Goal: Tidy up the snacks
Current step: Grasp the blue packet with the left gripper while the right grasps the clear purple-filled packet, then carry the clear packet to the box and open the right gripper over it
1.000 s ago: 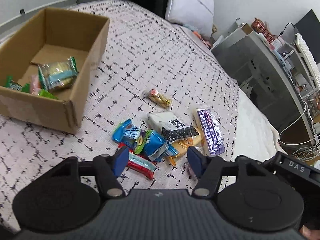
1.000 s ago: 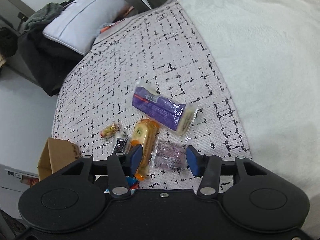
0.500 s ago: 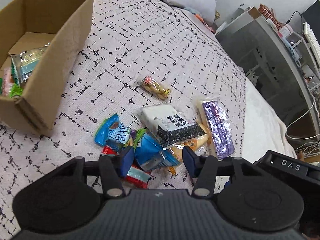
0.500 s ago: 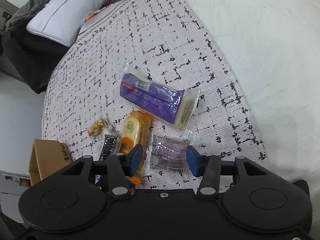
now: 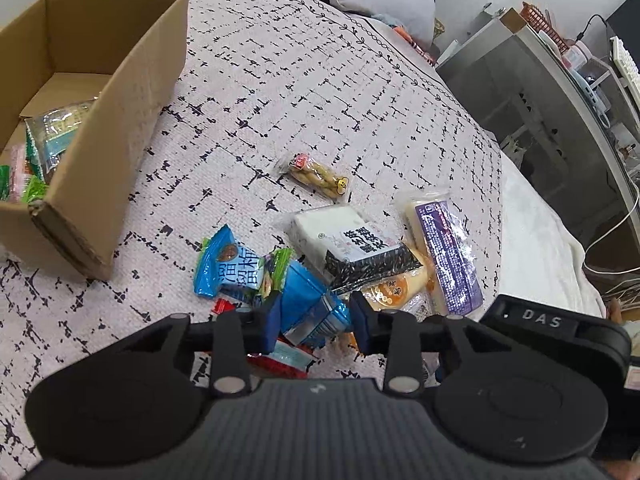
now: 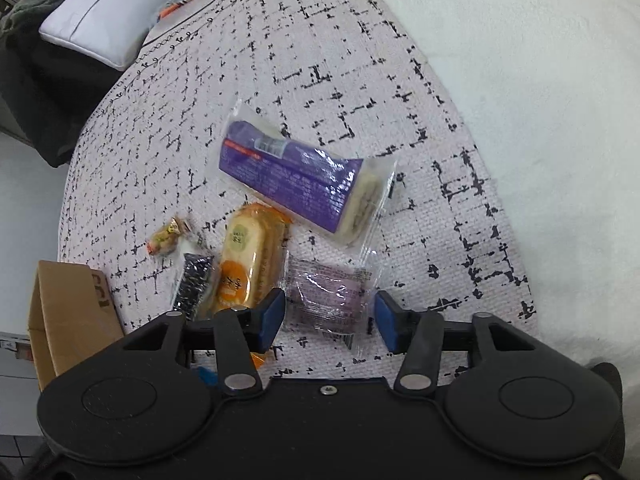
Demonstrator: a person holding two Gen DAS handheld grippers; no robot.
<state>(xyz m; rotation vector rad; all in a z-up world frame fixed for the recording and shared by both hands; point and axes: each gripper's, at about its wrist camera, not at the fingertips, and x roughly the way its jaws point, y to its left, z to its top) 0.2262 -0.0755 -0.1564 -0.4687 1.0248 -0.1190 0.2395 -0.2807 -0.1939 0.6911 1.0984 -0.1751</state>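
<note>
My left gripper (image 5: 314, 316), jaws just closing, pinches blue packet (image 5: 310, 300) in pile beside box (image 5: 120, 136). My right gripper (image 6: 330, 314) open, straddling clear purple packet (image 6: 326, 294), pads apart. Step: pickup. Next: lift, carry to box.

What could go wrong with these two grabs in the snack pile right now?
The left gripper, which has just been closing, straddles the blue packet lying on a red wrapper; it might drag both. The right gripper brackets a clear purple-tinted packet whose flat, slick film could slip from the fingers.
</note>
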